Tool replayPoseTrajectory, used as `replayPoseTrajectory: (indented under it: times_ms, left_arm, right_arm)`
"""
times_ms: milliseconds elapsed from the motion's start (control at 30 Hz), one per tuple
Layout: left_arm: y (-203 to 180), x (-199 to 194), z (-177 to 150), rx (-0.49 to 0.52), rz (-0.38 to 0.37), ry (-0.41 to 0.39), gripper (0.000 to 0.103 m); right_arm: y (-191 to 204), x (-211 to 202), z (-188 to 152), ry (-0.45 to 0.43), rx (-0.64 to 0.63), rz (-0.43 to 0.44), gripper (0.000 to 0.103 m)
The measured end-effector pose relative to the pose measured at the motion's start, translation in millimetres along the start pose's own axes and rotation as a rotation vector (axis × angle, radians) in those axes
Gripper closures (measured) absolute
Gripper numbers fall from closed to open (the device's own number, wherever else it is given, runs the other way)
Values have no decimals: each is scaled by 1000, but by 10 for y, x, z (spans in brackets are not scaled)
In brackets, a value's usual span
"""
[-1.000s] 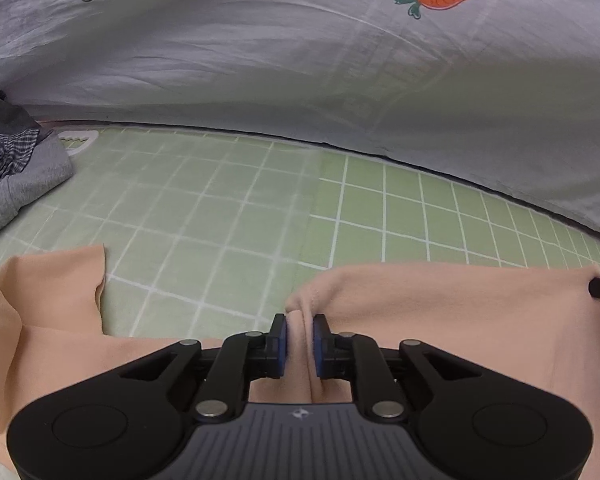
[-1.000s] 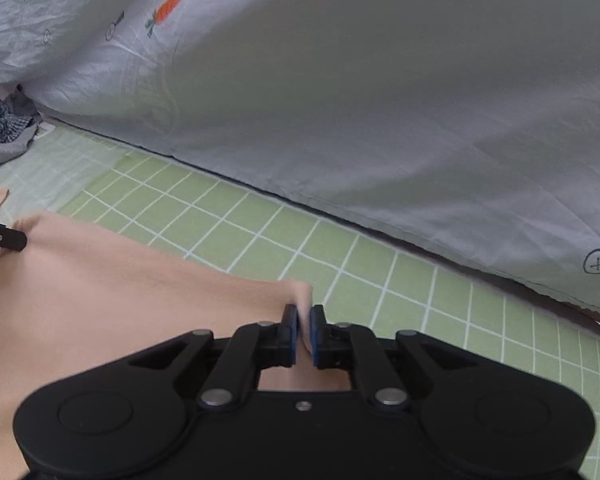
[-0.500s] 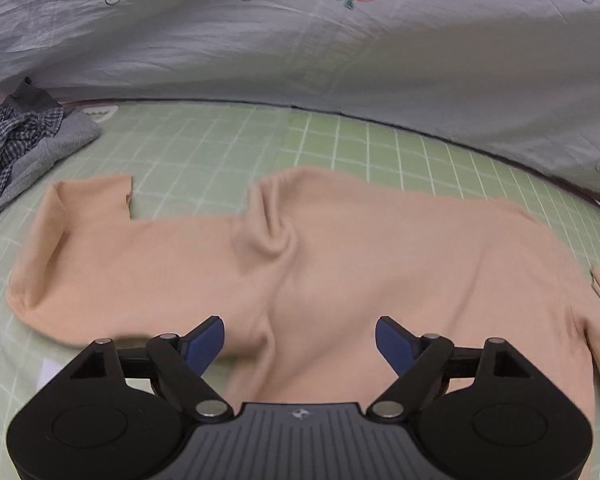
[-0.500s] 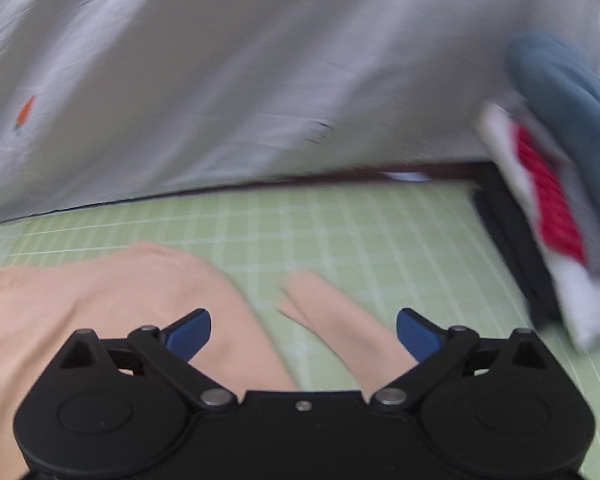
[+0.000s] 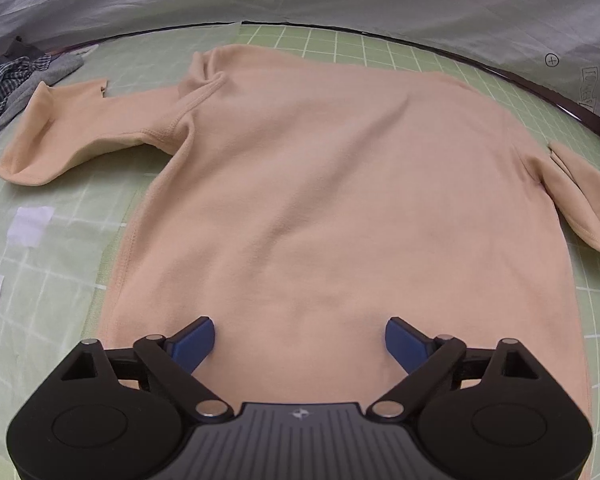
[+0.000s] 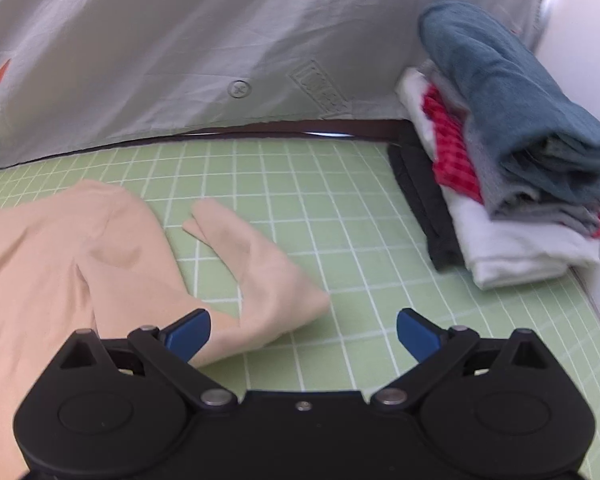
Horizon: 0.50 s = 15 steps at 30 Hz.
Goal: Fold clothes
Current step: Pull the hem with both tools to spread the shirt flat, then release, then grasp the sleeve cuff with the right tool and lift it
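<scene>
A peach short-sleeved shirt (image 5: pixel 340 184) lies spread flat on the green grid mat (image 5: pixel 48 280), collar end far, hem near. My left gripper (image 5: pixel 300 340) is open and empty above the shirt's lower middle. The left sleeve (image 5: pixel 60 132) lies out to the left. In the right wrist view the shirt's right sleeve (image 6: pixel 260 272) lies on the mat (image 6: pixel 340 220). My right gripper (image 6: pixel 302 332) is open and empty just above that sleeve.
A stack of folded clothes (image 6: pixel 512 168) with a teal towel on top stands at the mat's right end. A heap of grey and checked clothes (image 5: pixel 16 80) lies at the far left. A grey printed sheet (image 6: pixel 180 40) hangs behind the mat.
Both grippers were shut on the shirt's edge a second ago. They have opened, let the shirt drop flat, and drawn back; the right one has swung toward the right sleeve.
</scene>
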<state>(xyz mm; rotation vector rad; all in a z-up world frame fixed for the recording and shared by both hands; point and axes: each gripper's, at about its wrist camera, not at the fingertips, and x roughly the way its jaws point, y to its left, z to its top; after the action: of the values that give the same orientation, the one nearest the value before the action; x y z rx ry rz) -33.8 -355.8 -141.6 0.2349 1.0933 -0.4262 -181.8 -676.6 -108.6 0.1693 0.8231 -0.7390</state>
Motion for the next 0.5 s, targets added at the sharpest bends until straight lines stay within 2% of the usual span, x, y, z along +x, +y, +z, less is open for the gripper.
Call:
replayPoseTrajectory:
  times_ms: [133,200,267,333,400,433,500]
  left_arm:
    - [-58,60,52,19,25,28,1]
    - [-61,80,71,17,27,36,0]
    - [-63,86,80,19,27,43,0]
    - [-60,84,81,21,26,45,0]
    - [-60,79,78,19,27,43,0]
    - [-63,80,80,20,27,44,0]
    - [-66,88,92,18,28,48,0]
  right_arm:
    - [36,292,106,30,-19,50,5]
    - [66,394,149,37,-19,75,16]
    - [89,466,181,55,-9,119,31]
    - [116,518,199,66,-7,146,39]
    - [144,547,197,70,-17,146,67]
    - [143,549,190,72,-13,138,93]
    - [98,473,161,41,18,138,97]
